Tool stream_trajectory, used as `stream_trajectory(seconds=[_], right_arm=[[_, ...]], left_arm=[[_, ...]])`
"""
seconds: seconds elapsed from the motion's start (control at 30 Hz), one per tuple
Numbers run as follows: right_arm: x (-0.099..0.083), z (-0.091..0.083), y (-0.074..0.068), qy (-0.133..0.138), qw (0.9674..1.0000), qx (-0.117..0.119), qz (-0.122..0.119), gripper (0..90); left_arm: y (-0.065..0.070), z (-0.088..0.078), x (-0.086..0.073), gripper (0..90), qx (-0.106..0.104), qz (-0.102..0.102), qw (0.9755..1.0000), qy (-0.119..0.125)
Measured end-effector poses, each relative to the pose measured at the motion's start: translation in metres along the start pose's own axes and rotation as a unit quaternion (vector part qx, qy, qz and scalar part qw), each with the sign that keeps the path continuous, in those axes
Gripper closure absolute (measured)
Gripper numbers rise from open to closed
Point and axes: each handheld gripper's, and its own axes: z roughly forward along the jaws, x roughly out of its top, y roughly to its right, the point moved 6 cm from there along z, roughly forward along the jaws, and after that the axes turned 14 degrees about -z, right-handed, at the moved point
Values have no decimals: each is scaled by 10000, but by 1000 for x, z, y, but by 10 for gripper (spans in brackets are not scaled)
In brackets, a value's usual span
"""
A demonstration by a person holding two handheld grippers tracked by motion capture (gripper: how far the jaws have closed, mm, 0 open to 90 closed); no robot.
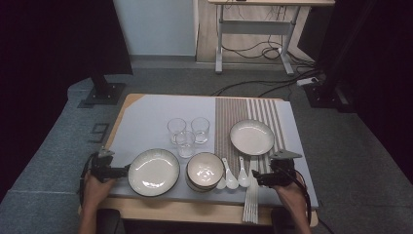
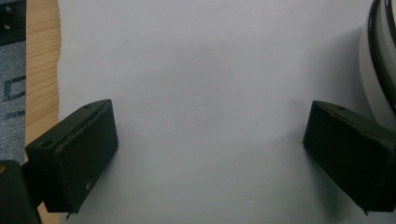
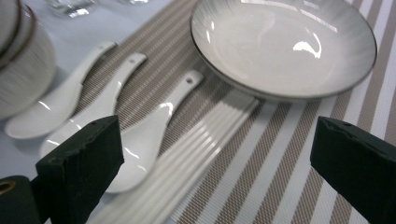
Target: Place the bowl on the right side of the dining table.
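Right gripper (image 1: 267,178) – released, nearer hand | chopsticks (image 1: 252,202) at its 9 o'clock, long axis 12–6 | left gripper (image 1: 114,171) released beside plate (image 1: 154,172)

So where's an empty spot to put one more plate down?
The far left of the grey mat, beyond the dark-rimmed plate and left of the glasses, is bare. It is crowded around the stacked bowls, spoons and chopsticks.

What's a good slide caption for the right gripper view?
Open right gripper hovers over white chopsticks, beside three spoons and a plate.
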Motion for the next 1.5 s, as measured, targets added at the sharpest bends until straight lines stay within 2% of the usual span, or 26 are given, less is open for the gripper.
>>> stream_trajectory(seconds=[0.1,0.27,0.57,0.83,1.07,1.17,1.4,1.5], right_arm=[[11,-3,-3,110,9999,77,-77,21],[27,-5,-8,245,9993,292,-50,0],[51,-7,-20,267,9975,625,-190,0],[70,-4,-31,152,9969,674,-385,0],[84,0,-37,154,9959,720,-527,0],[90,2,-41,120,9950,785,-603,0],[103,9,-48,76,9942,913,-570,0],[107,13,-54,7,9926,992,-700,0]], left_arm=[[0,0,0,30,0,1,10000,-2],[0,0,0,30,3,9,10000,-8],[0,0,0,30,3,10,10000,-6],[0,0,0,30,3,11,10000,-6],[0,0,0,30,2,10,10000,-6],[0,0,0,30,4,15,10000,-4],[0,0,0,30,1,9,10000,-3],[0,0,0,30,2,8,10000,-3]])
